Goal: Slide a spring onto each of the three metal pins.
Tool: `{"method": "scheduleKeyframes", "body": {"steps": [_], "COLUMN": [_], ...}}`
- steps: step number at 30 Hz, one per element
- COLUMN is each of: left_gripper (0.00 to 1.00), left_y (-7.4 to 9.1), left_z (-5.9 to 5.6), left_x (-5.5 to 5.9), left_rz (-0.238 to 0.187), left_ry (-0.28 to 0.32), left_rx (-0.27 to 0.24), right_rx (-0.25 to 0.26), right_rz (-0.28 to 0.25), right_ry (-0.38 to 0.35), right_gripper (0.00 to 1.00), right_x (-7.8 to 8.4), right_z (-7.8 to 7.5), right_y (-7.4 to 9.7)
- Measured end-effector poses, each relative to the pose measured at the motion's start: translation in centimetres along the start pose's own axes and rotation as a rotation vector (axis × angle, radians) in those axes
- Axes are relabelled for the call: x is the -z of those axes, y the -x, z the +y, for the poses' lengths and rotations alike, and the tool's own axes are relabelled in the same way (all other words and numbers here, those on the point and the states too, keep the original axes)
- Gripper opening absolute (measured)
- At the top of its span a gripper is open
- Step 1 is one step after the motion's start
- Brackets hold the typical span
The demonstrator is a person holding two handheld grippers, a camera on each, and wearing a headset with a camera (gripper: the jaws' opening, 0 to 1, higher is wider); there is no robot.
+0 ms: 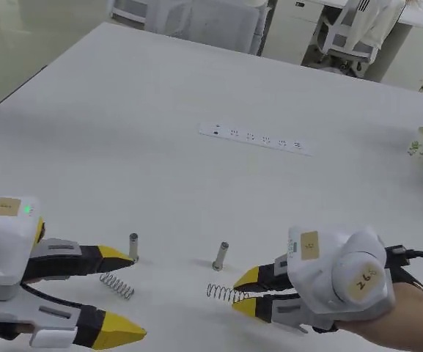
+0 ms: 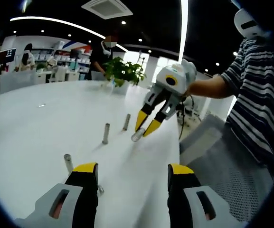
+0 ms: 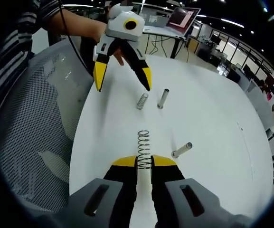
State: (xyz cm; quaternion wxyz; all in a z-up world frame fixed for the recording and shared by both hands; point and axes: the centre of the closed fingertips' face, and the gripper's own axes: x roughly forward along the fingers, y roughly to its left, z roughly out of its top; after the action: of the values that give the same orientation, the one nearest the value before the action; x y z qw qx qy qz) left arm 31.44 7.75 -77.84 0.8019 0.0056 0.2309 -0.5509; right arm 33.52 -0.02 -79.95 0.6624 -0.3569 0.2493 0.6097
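Our right hand-held gripper (image 1: 245,290) pinches a thin coiled steel spring (image 1: 221,293) near an upright grey metal pin (image 1: 220,257) on the white desk (image 1: 196,88); our left hand-held gripper (image 1: 127,295) is spread, a second spring (image 1: 116,284) beside it.

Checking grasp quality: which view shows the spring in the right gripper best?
The right gripper view: the spring runs lengthwise, coils distinct, its near end between the tips of the right gripper. The head view shows it small, at the tips; the left gripper view, a blur.
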Motion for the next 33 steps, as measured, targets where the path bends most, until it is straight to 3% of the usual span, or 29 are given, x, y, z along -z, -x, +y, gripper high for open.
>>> {"method": "scheduleKeyframes", "body": {"steps": [12,17,33], "left_gripper": [0.40,0.31,0.13], "left_y": [-3.7,-4.8,-6.6], "left_z": [-0.7,-0.9,-1.4], "left_x": [-1.3,-2.1,-2.7], "left_rz": [0.021,0.003,-0.018], "left_ry": [-0.077,-0.091,-0.110], "left_rx": [0.070,0.088,0.120], "right_rx": [-0.009,-0.008,-0.008], "right_rz": [-0.004,-0.015,-0.031], "right_ry": [0.008,0.008,0.020], "right_gripper": [0.08,0.08,0.07], "right_x": [-0.6,-1.1,-1.7], "right_z": [0.6,0.7,0.9], "right_y": [-0.1,0.0,0.4]}}
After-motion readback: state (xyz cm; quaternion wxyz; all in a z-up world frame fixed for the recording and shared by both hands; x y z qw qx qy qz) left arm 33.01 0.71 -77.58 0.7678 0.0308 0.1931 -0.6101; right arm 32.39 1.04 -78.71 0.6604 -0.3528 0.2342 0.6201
